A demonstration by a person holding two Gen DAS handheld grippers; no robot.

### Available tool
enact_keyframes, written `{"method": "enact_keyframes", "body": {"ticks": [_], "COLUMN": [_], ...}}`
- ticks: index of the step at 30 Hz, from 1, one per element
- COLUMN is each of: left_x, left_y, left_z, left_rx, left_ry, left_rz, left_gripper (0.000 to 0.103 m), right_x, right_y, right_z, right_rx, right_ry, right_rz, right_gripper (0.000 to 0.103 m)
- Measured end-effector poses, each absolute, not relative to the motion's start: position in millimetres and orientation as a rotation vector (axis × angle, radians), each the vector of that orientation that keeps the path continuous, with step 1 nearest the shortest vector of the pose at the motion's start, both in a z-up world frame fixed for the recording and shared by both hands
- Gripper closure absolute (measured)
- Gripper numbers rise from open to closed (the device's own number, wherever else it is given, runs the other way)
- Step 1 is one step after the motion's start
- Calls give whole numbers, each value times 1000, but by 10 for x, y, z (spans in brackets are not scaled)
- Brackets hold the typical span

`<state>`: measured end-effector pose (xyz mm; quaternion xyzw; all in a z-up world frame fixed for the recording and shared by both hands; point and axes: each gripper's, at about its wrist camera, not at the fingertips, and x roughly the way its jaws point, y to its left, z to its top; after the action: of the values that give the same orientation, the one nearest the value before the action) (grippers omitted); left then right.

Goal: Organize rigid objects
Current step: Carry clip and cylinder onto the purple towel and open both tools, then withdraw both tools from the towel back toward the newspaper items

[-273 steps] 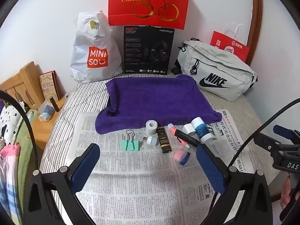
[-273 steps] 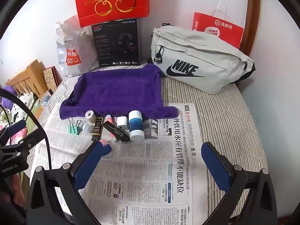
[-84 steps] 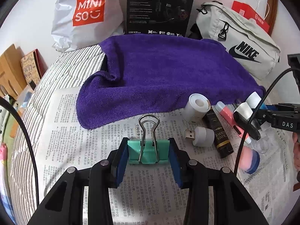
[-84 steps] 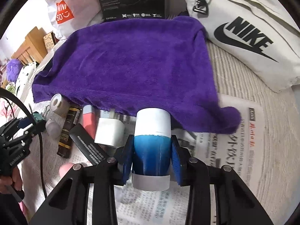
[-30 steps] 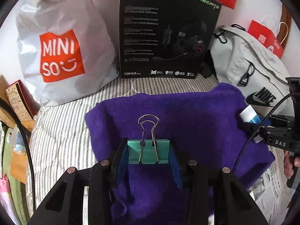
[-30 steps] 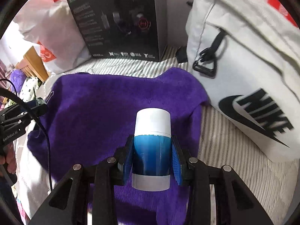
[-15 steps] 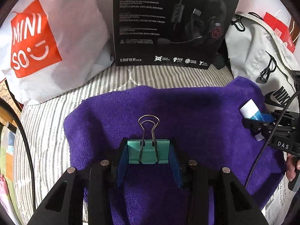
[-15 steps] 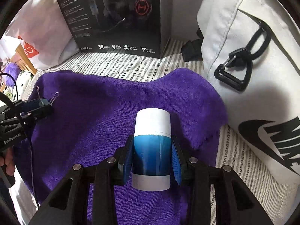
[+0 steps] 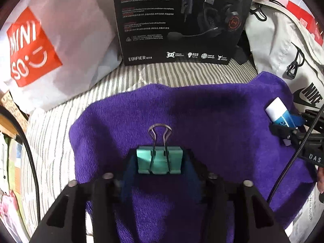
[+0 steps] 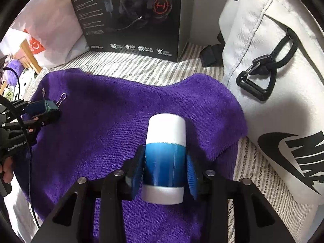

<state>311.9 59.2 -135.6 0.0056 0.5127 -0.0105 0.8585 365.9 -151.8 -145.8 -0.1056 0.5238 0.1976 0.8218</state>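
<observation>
A teal binder clip [image 9: 160, 163] lies on the purple towel [image 9: 212, 121], wire handles pointing away. My left gripper [image 9: 161, 168] straddles it; its jaws are opening, and the blurred blue pads [image 9: 127, 170] stand just clear of the clip's sides. A blue bottle with white ends [image 10: 166, 133] rests on the towel [image 10: 105, 121] near its right edge. My right gripper [image 10: 165, 166] is around the bottle; its jaws are opening too, with thin gaps at both pads. The right wrist view also shows the left gripper [image 10: 48, 107] at the towel's left side.
A black headset box [image 9: 182, 20] stands behind the towel, a white Miniso bag [image 9: 40, 50] to its left, a grey Nike bag [image 10: 273, 81] to its right. Striped bedding [image 9: 50, 131] surrounds the towel. Newspaper [image 9: 303, 218] shows at the lower right.
Both grippers came down onto the towel with their loads. Since half a second ago both pairs of pads have spread off the clip and the bottle, which now lie on the towel.
</observation>
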Motion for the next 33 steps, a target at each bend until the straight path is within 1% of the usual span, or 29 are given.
{"method": "enact_keyframes", "body": {"ticks": [1, 2, 7, 13, 24, 28, 33], "left_x": [3097, 3073, 2905, 2561, 1530, 1231, 1026], "left_y": [576, 555, 463, 381, 291, 212, 124], "left_z": [-1369, -1386, -1387, -1223, -824, -835, -1028], "left_rx": [15, 29, 40, 31, 12, 22, 21], "left_ry": [1090, 1103, 1094, 1055, 942, 932, 948], "left_rz": [-22, -8, 14, 1, -89, -132, -155], "left_gripper": [37, 29, 29, 29, 29, 29, 29], "right_x": [3636, 3620, 3442, 3098, 2172, 1844, 1508], "right_y": [-1521, -1531, -1698, -1886, -2210, -2311, -2419], "right_z": [-1460, -1455, -1319, -1086, -709, -593, -570], "right_rx": [-228, -230, -163, -119, -36, -12, 18], "right_ry": [1124, 1128, 1125, 1092, 1046, 1021, 1020], "right_rz": [426, 428, 426, 390, 327, 322, 311], "right_gripper": [47, 45, 44, 44, 44, 42, 42]}}
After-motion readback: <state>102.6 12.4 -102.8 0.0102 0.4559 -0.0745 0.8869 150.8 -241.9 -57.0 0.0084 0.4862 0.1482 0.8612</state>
